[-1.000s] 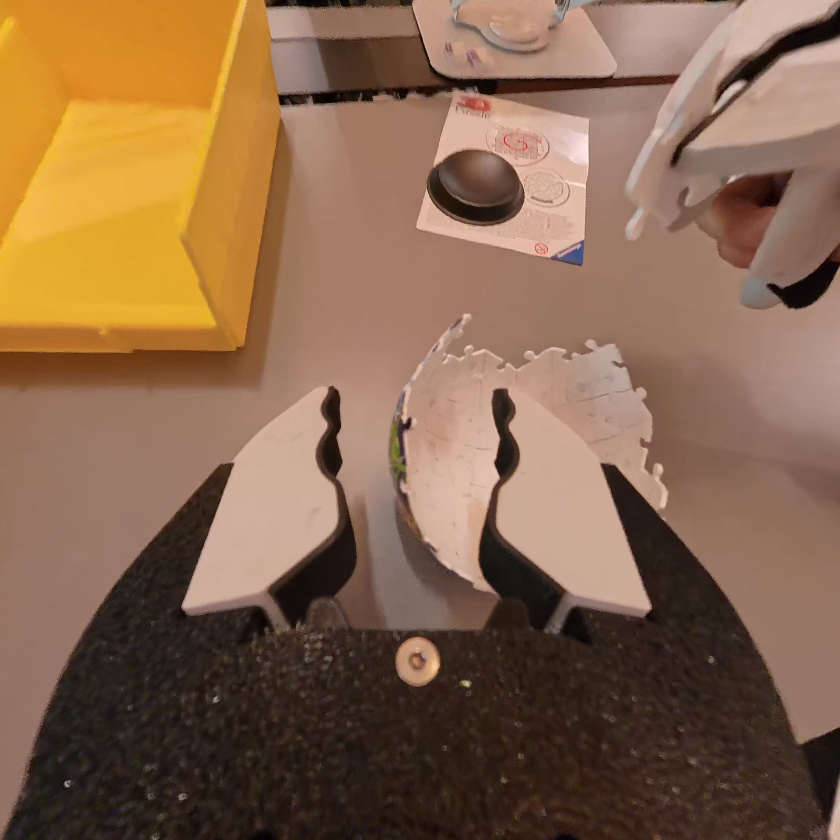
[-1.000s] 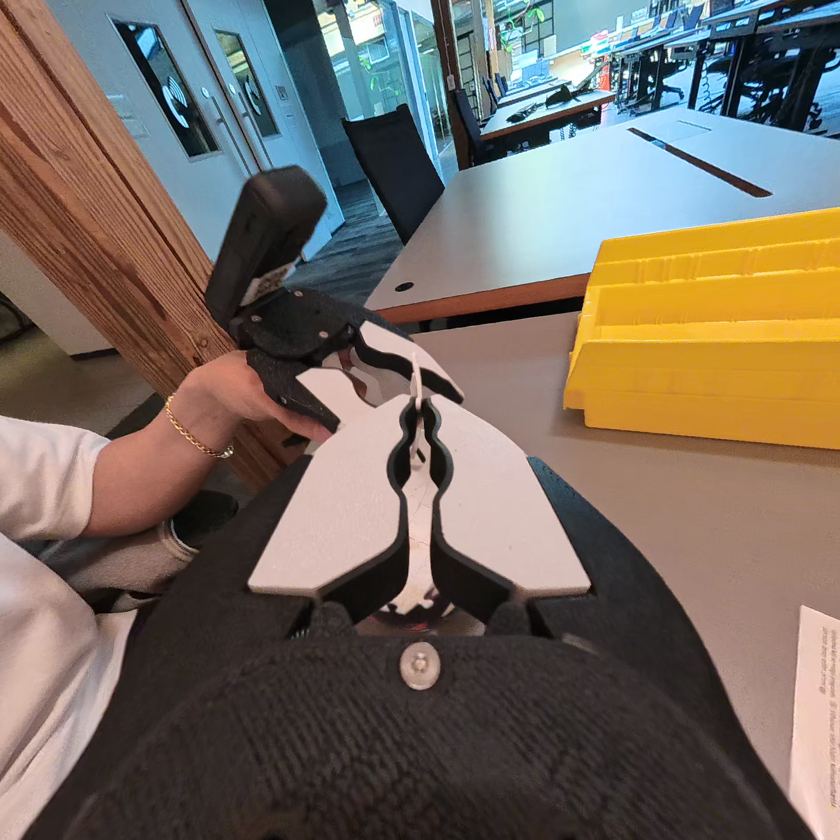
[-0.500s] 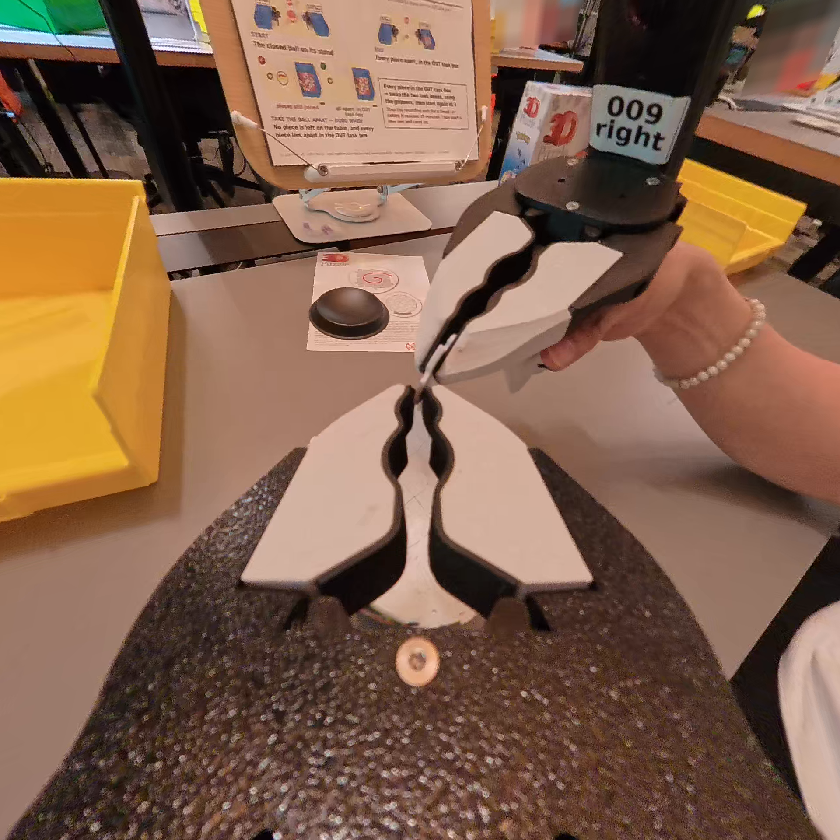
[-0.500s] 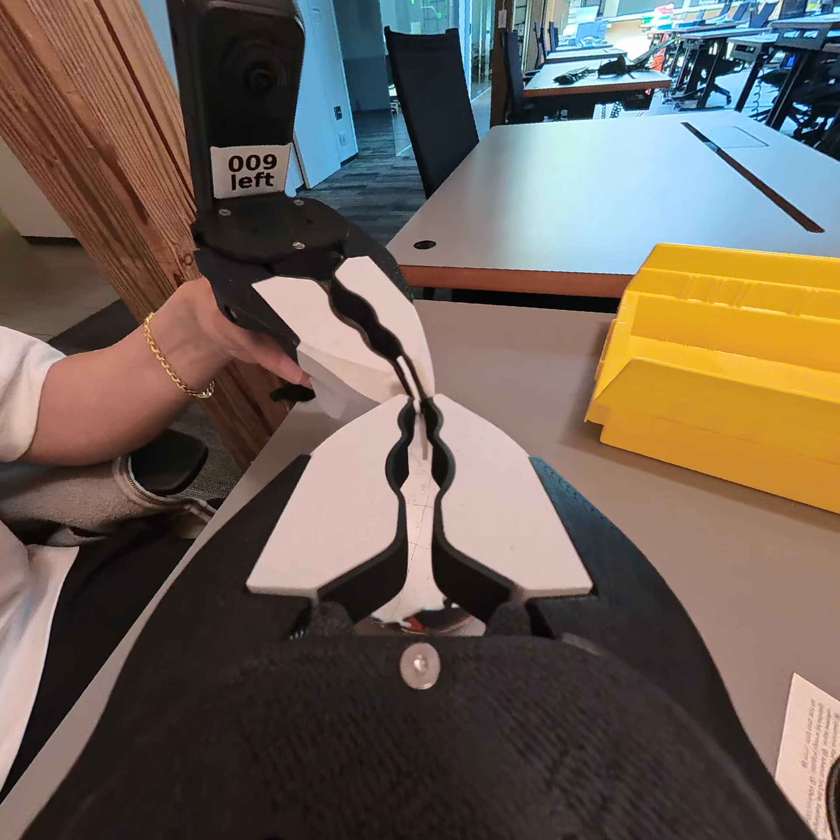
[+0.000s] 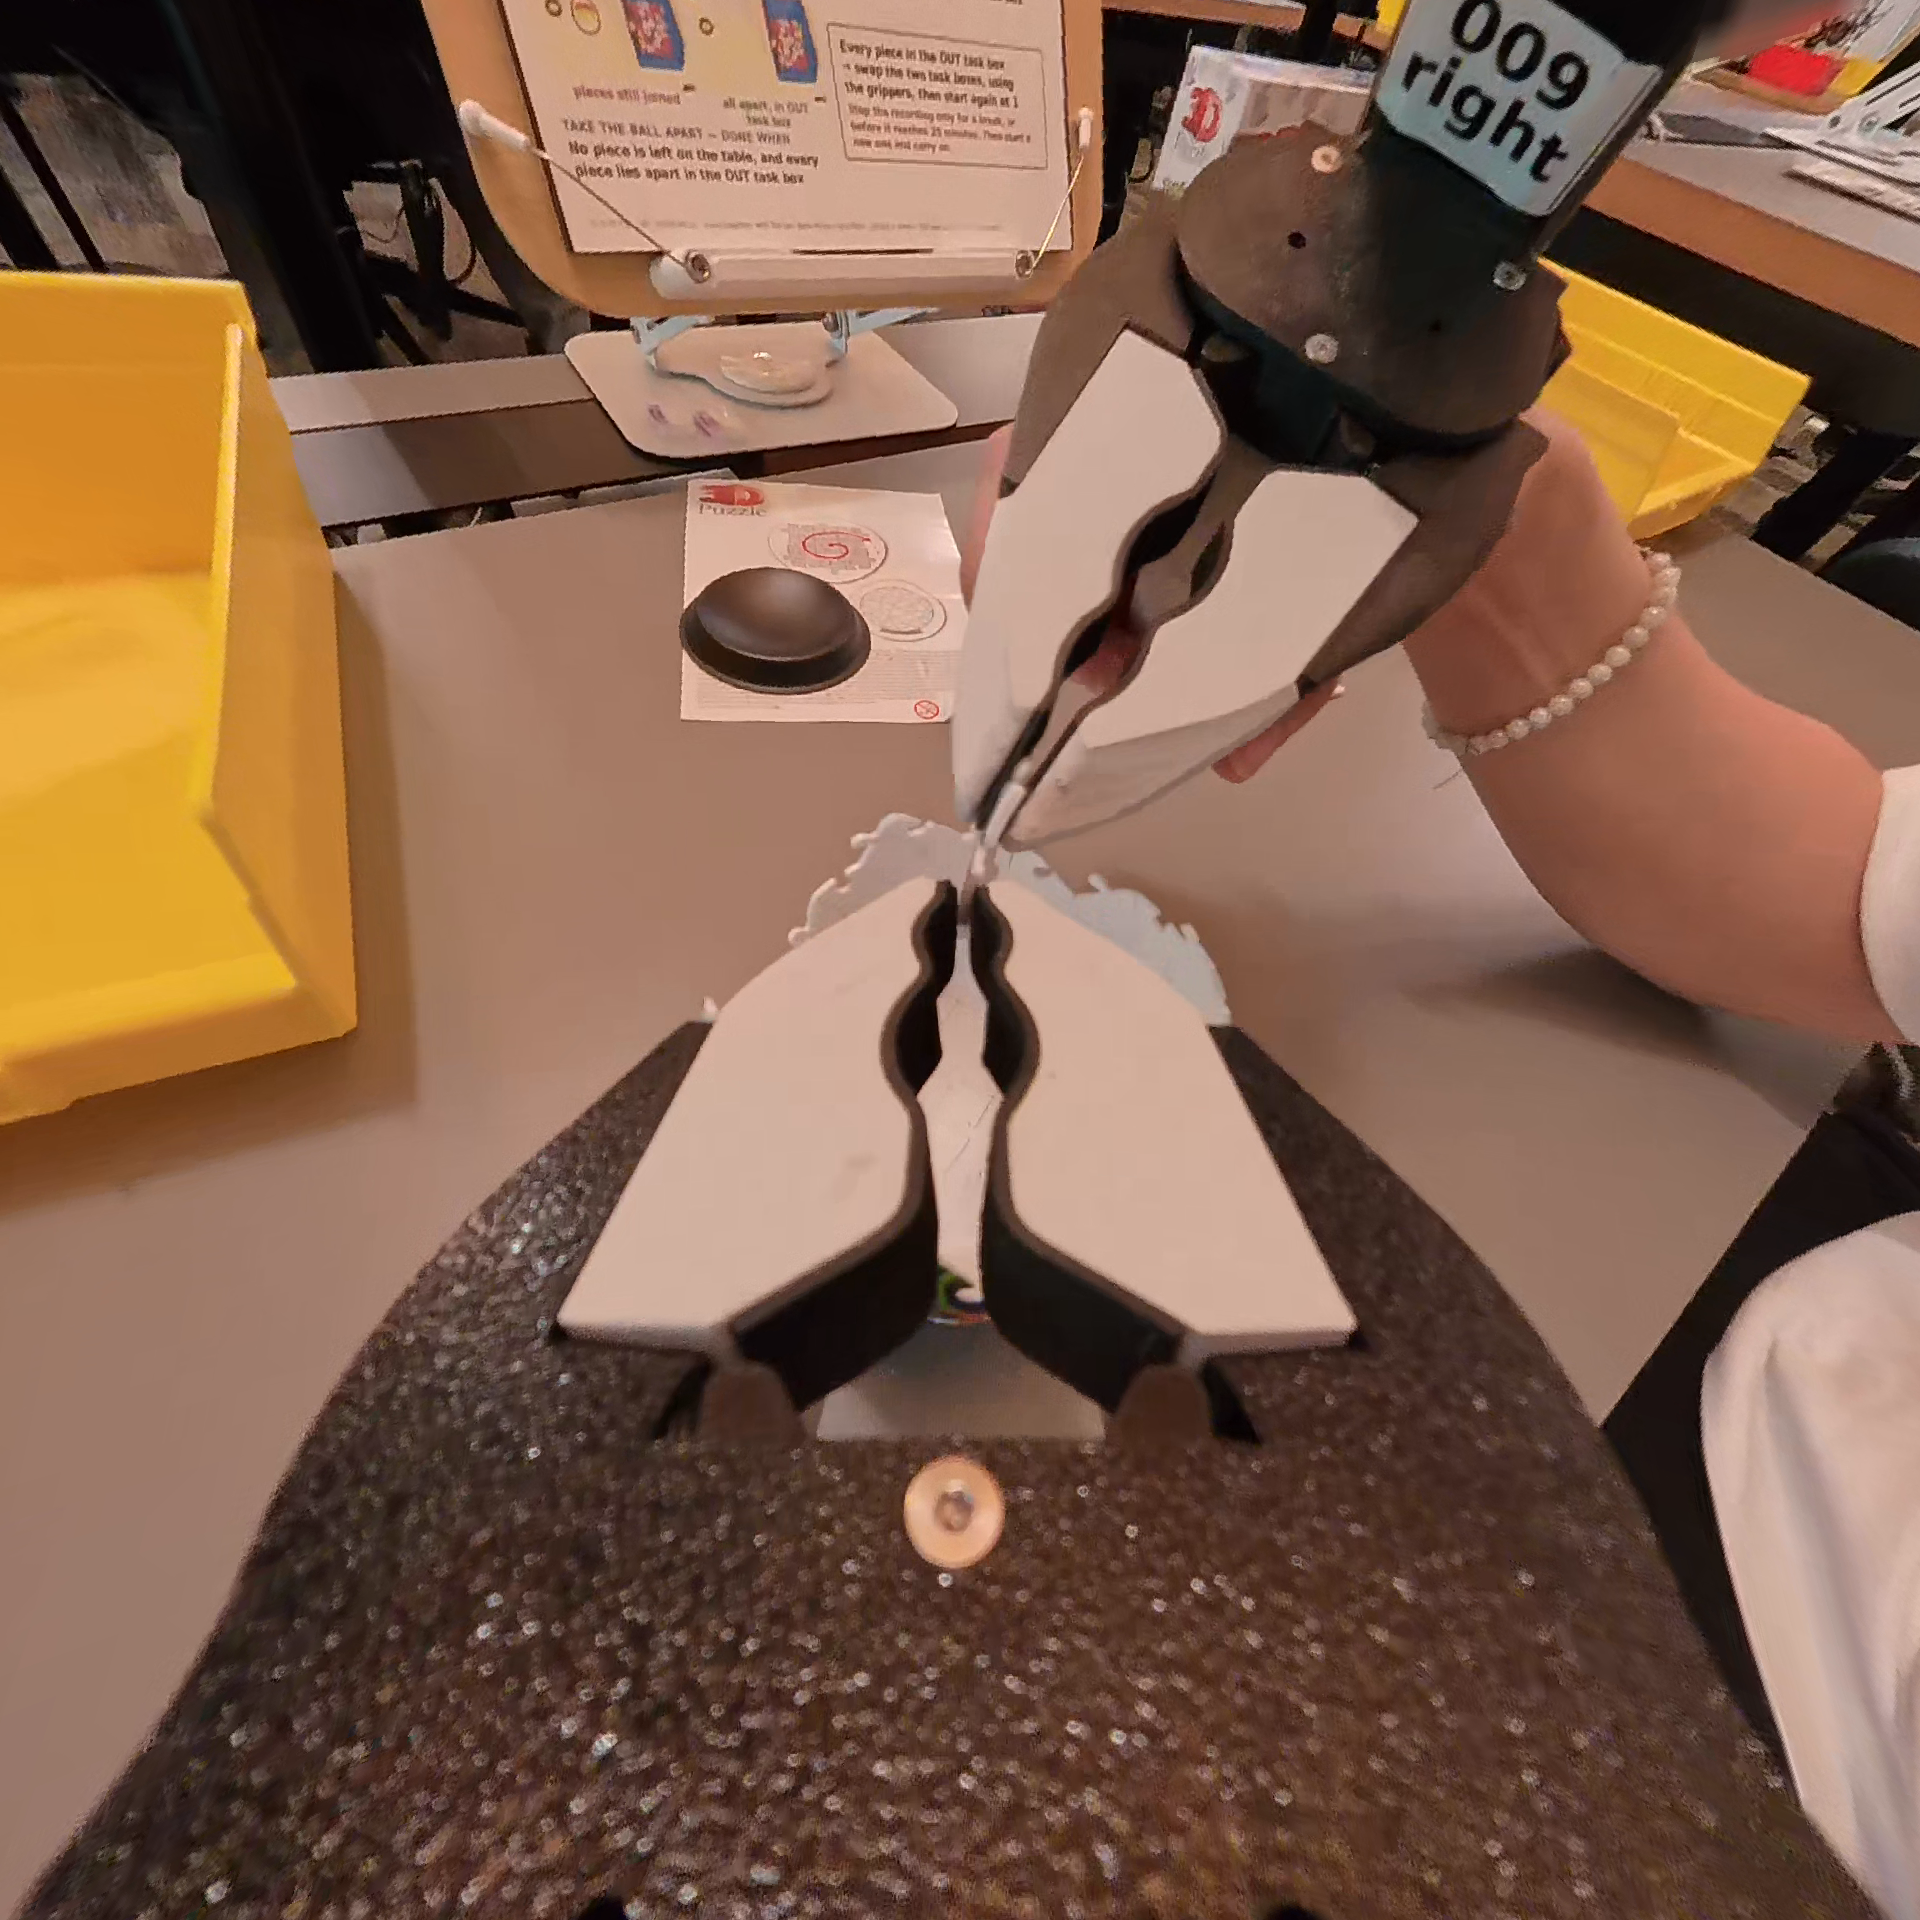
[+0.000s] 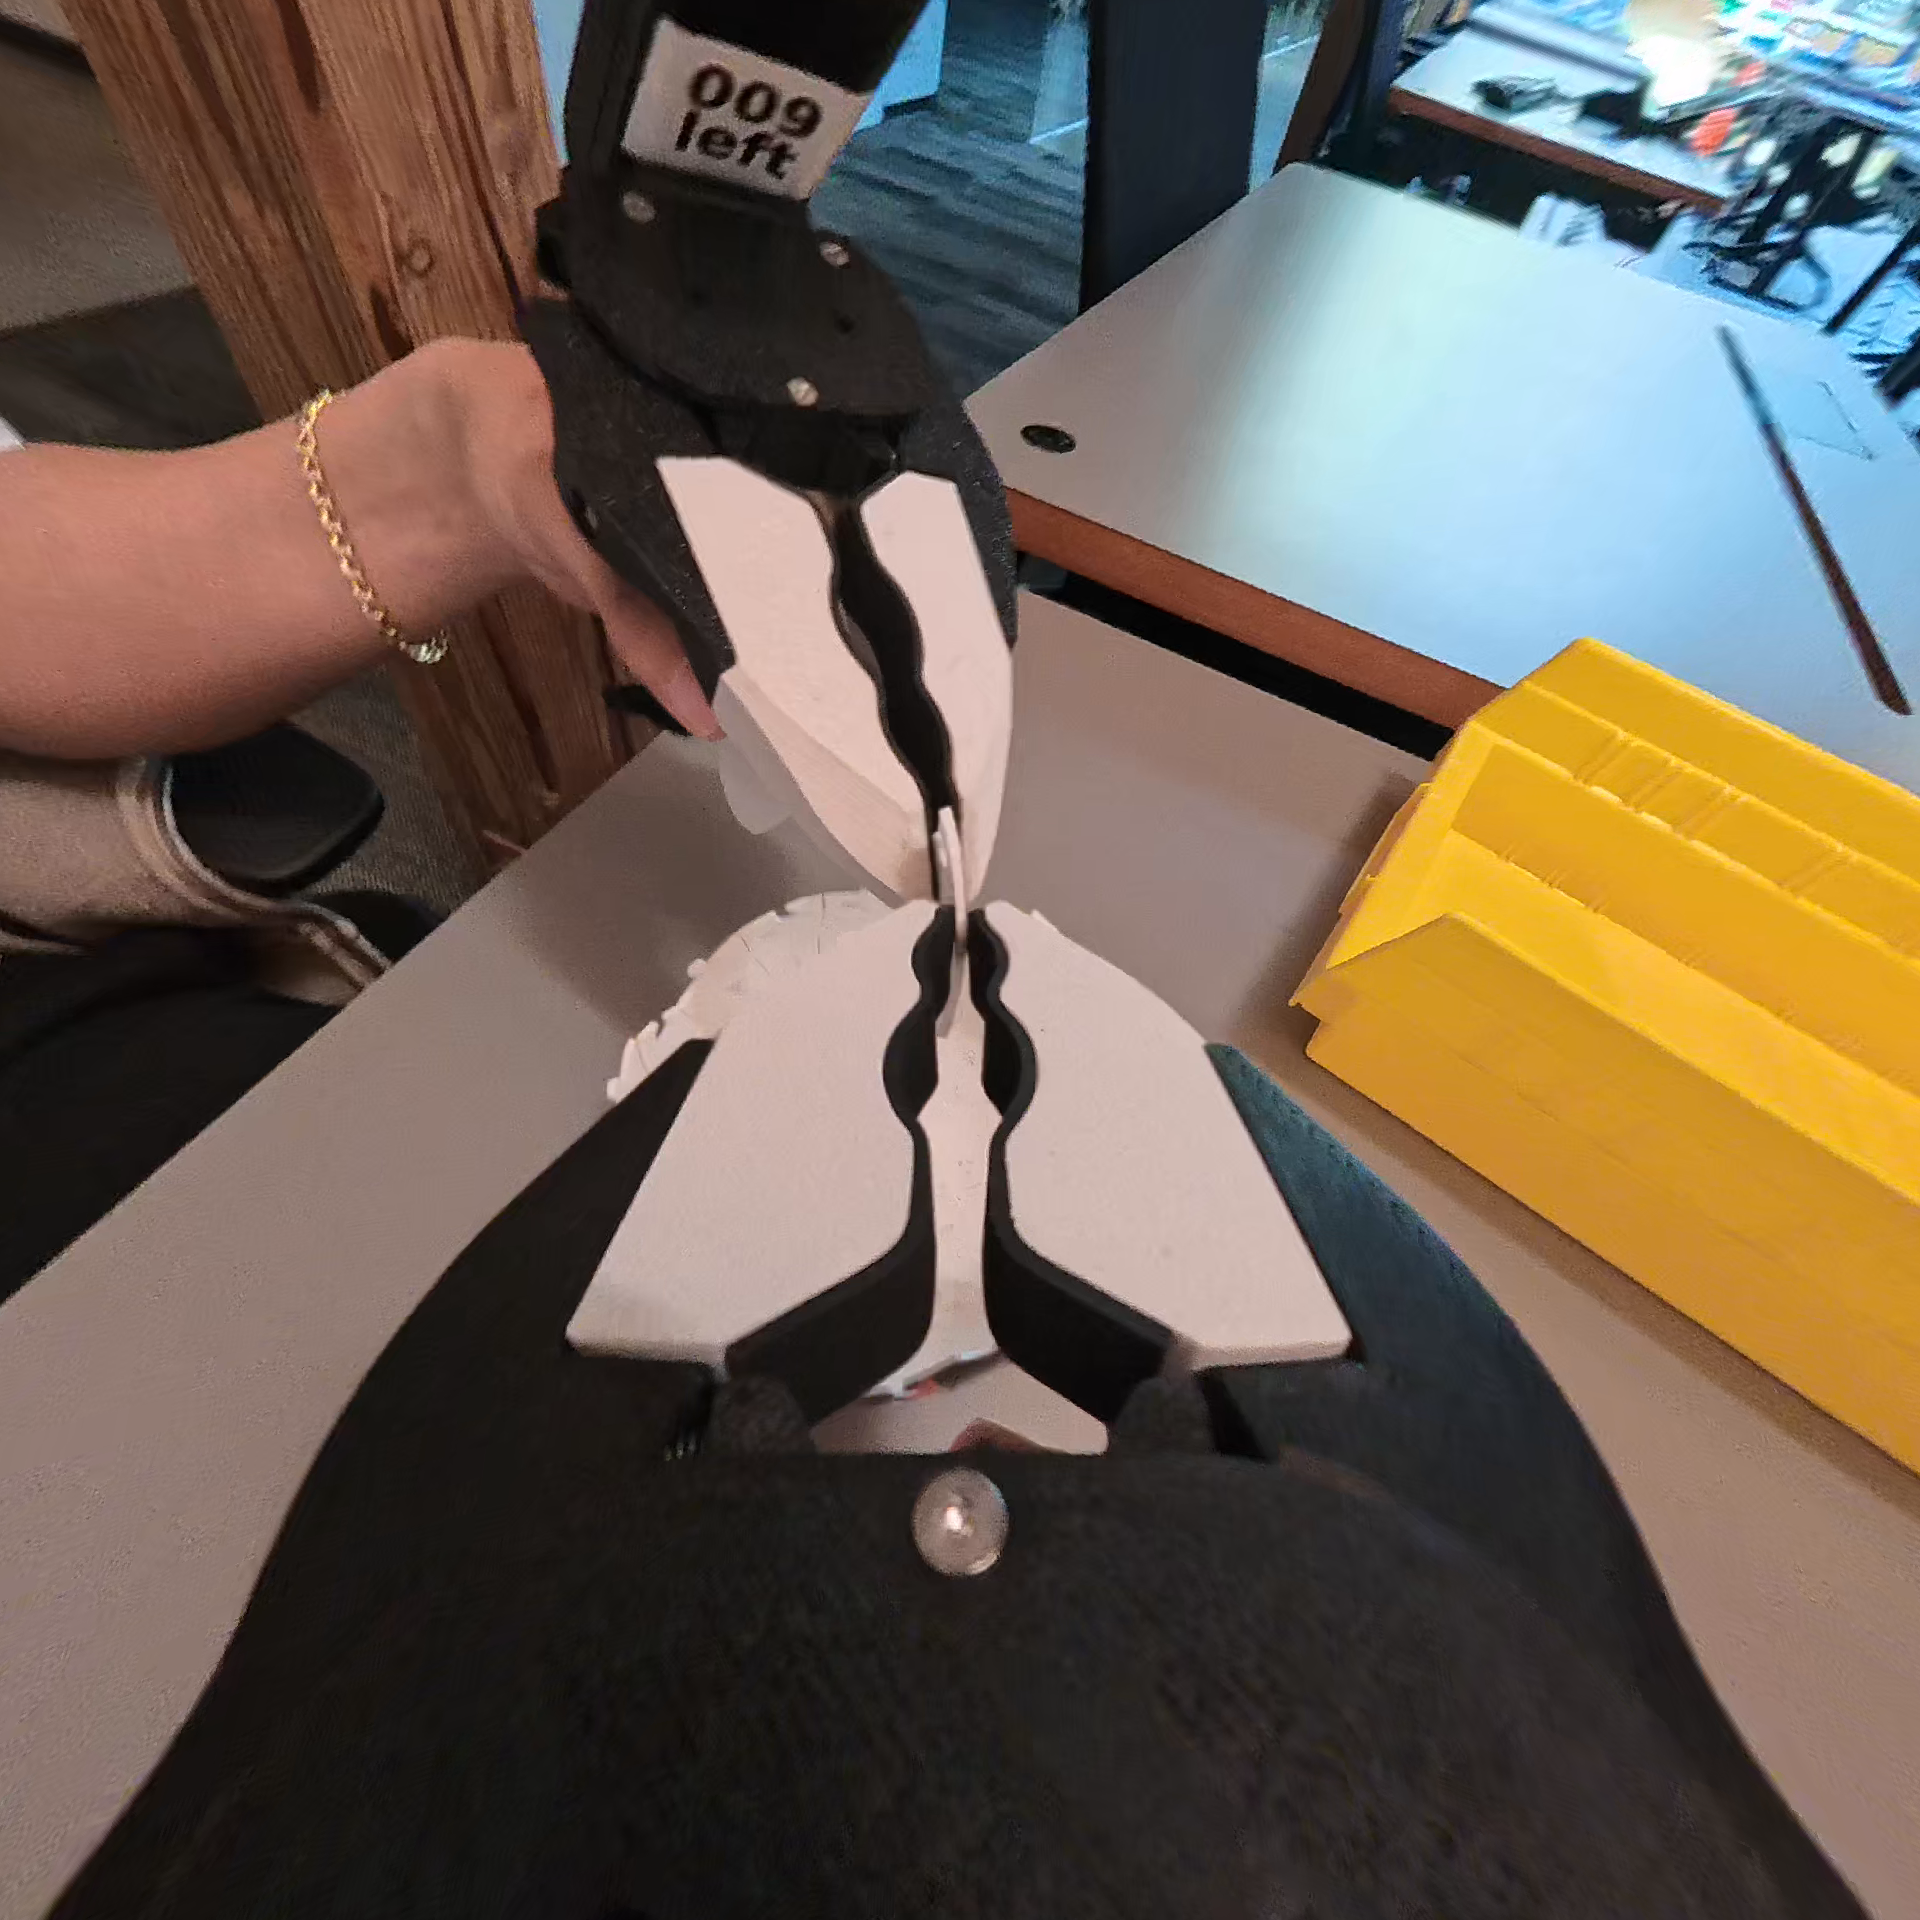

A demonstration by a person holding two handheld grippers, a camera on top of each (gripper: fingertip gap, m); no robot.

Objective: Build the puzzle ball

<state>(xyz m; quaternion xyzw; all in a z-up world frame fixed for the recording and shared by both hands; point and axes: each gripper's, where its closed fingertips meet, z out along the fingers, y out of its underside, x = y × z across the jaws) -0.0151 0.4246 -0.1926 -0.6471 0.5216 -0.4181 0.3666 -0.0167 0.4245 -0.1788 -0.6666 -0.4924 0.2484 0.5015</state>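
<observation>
Left claw [image 5: 964, 902] pinches a white curved puzzle shell [image 5: 1132, 920]; right claw [image 6: 961, 920] pinches a thin white puzzle piece [image 6: 954, 862], tips meeting.

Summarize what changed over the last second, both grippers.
The left gripper, open beside the curved puzzle section a second ago, has shut on it and lifted it. The right gripper stayed shut on its own section and came in until the two grippers meet tip to tip, edges touching. The yellow bin, the black stand and its leaflet lie as before.

Puzzle shell [image 5: 1132, 925] mostly hidden behind left gripper [image 5: 961, 904].
</observation>
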